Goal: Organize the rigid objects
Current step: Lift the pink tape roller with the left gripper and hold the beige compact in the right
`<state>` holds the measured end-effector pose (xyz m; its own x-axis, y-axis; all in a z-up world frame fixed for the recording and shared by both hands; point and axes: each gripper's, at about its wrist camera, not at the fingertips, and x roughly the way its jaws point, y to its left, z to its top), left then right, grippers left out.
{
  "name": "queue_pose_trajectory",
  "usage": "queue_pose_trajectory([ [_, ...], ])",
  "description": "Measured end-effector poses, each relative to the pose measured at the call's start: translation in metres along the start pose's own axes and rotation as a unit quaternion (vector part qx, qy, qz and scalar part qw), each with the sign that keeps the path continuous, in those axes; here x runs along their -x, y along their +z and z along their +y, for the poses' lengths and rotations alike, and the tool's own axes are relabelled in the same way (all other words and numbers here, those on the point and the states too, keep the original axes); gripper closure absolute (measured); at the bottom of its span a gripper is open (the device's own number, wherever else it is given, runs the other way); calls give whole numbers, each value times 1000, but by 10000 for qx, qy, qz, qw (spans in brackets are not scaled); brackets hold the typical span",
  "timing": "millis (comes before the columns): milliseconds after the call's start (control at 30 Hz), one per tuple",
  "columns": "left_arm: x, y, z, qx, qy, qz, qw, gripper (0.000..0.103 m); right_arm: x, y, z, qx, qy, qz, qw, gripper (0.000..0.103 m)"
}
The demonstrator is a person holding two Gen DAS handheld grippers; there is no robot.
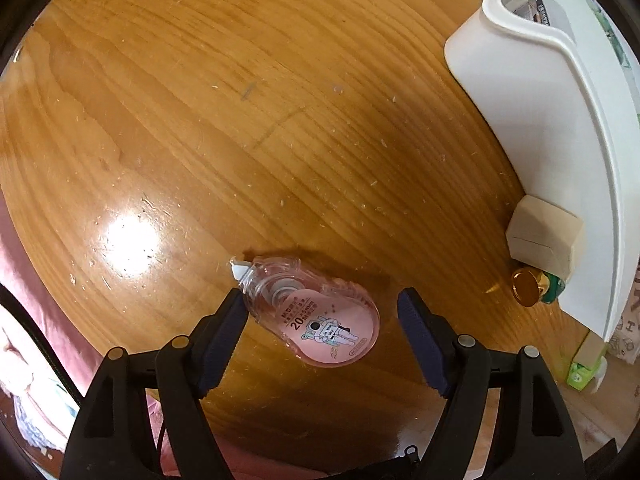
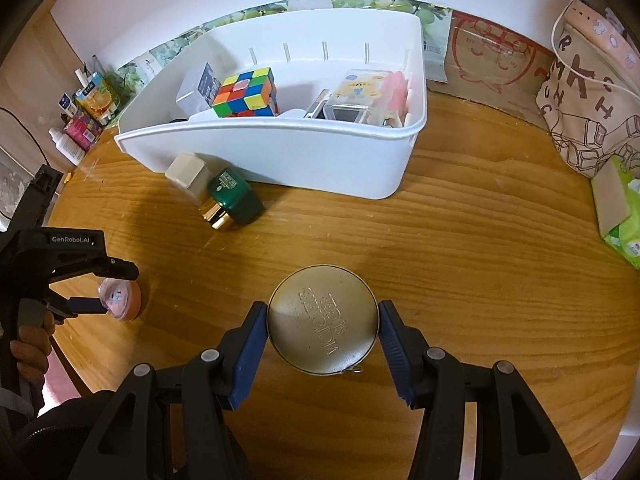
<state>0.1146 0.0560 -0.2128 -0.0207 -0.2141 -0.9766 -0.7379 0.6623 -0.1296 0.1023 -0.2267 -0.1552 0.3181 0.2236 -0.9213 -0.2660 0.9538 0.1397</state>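
A pink correction tape dispenser (image 1: 316, 312) lies on the wooden table between the fingers of my left gripper (image 1: 324, 320), which is open around it; the left pad touches its nose. It also shows in the right wrist view (image 2: 120, 298) with the left gripper (image 2: 86, 286). A round gold tin (image 2: 323, 324) sits between the pads of my right gripper (image 2: 323, 338), which is shut on it. A white bin (image 2: 280, 152) at the back holds a Rubik's cube (image 2: 246, 94) and several small boxes; its outer wall shows in the left view (image 1: 532, 120).
A beige box (image 2: 185, 170) and a green bottle with a gold cap (image 2: 232, 200) lie against the bin's front; they also show in the left wrist view, the box (image 1: 544, 240) and the bottle (image 1: 532, 286). A tote bag (image 2: 588, 112) and tissue pack (image 2: 624, 216) stand right. Small bottles (image 2: 80, 120) stand back left.
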Motion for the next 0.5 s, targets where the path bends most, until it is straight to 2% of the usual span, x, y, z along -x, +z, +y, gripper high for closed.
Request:
queue_pose_trajectory([
  [133,-2,7,-10,115,218,8,9997,34,-1,5,-2,7,3,16,10000,48],
  [500,-4,9,-7,9,81,109,9999,35,2,15,1,-37,19,-18,10000,48],
])
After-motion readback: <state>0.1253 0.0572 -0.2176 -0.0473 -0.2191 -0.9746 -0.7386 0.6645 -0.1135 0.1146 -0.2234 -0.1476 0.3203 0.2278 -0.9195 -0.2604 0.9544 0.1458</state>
